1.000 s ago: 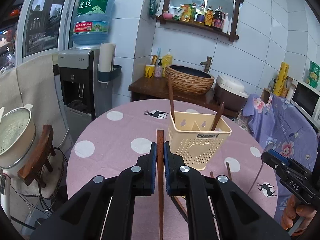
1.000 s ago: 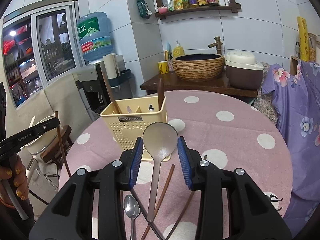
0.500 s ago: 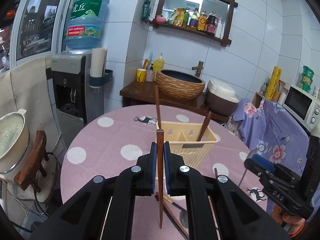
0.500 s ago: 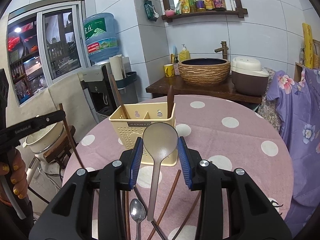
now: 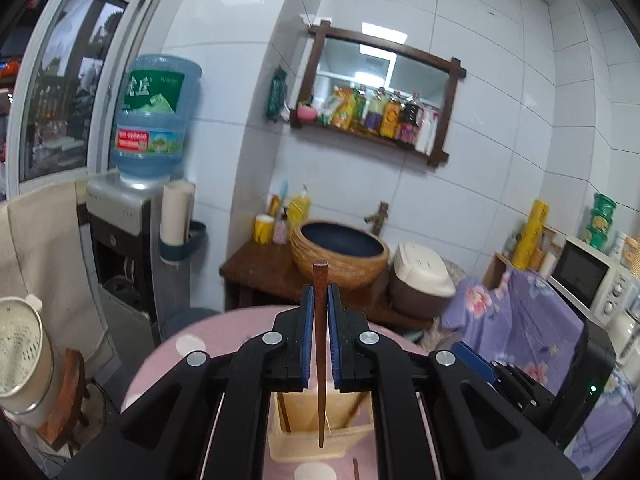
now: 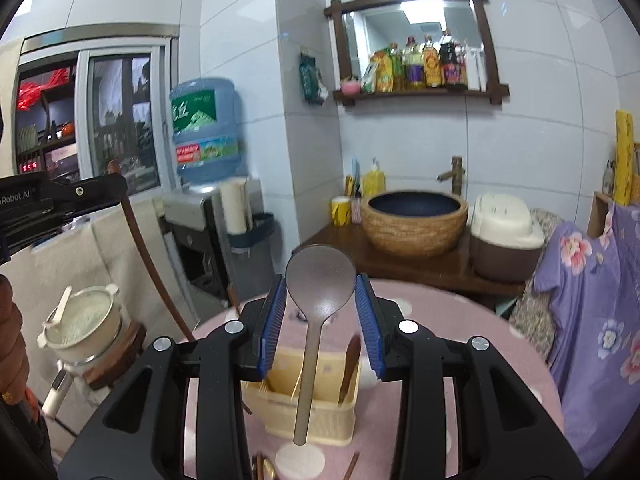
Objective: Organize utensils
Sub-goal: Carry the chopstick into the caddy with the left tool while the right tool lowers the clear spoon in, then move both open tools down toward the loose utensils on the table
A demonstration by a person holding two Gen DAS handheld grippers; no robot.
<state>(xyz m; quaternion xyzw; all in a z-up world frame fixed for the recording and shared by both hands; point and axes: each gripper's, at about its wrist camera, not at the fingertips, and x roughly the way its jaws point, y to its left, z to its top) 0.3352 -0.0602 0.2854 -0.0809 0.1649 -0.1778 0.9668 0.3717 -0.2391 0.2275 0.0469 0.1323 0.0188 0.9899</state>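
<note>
My left gripper (image 5: 319, 300) is shut on a dark wooden chopstick (image 5: 321, 360) held upright, its lower tip over the cream utensil holder (image 5: 316, 438) on the pink dotted table (image 5: 224, 332). My right gripper (image 6: 321, 312) is shut on a grey serving spoon (image 6: 320, 280), bowl up, its handle hanging over the same holder (image 6: 300, 408). The holder has a wooden utensil (image 6: 349, 364) and a chopstick in it. The left gripper (image 6: 60, 196) with its chopstick (image 6: 148, 256) also shows at the left of the right wrist view.
More utensils lie on the table in front of the holder (image 6: 264, 468). A side table with a woven basin (image 6: 414, 220) and rice cooker (image 6: 506, 236) stands behind. A water dispenser (image 5: 132, 232) and a pot on a stool (image 6: 82, 324) stand at the left.
Both grippers have risen and come closer over the holder, so it now sits low in both views beneath the held chopstick and spoon. Grips are unchanged.
</note>
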